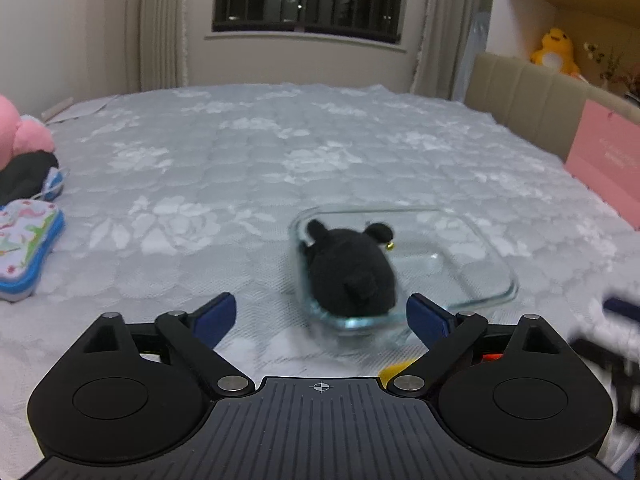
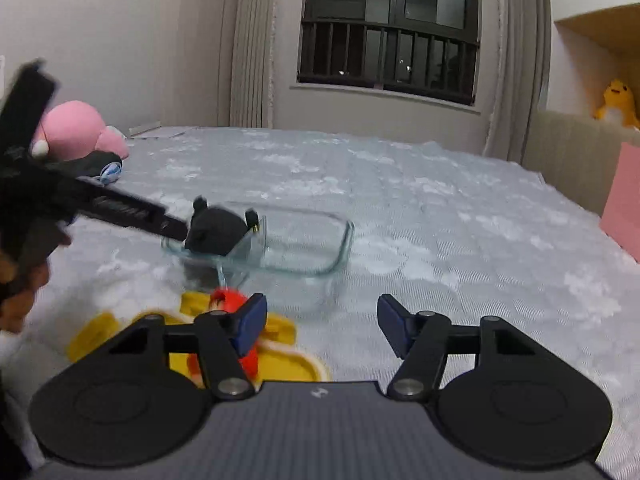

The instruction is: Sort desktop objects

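clear glossy glass dish point(image 1: 472, 276), fuzzy matt black plush point(image 1: 352, 272), quilted cloth cover point(image 1: 280, 140) w/ sheen.

The right gripper point(image 2: 322, 322) hovers with jaws apart over the bed point(image 2: 440, 216), a yellow toy point(image 2: 288, 334) beneath; a black plush point(image 2: 218, 230) sits in the glass dish point(image 2: 320, 256).

bed point(image 1: 280, 152) bears glass dish point(image 1: 472, 240), patterned case point(image 1: 24, 248), pink plush point(image 2: 76, 128).

A bed point(image 1: 280, 152) in a pale floral cover is stretching ahead of the grippers. Beyond it a dark barred window point(image 2: 388, 28) is reflecting a ceiling lamp, with curtains point(image 2: 252, 44) hanging at both sides. A beige headboard point(image 1: 532, 92) is standing to the right.
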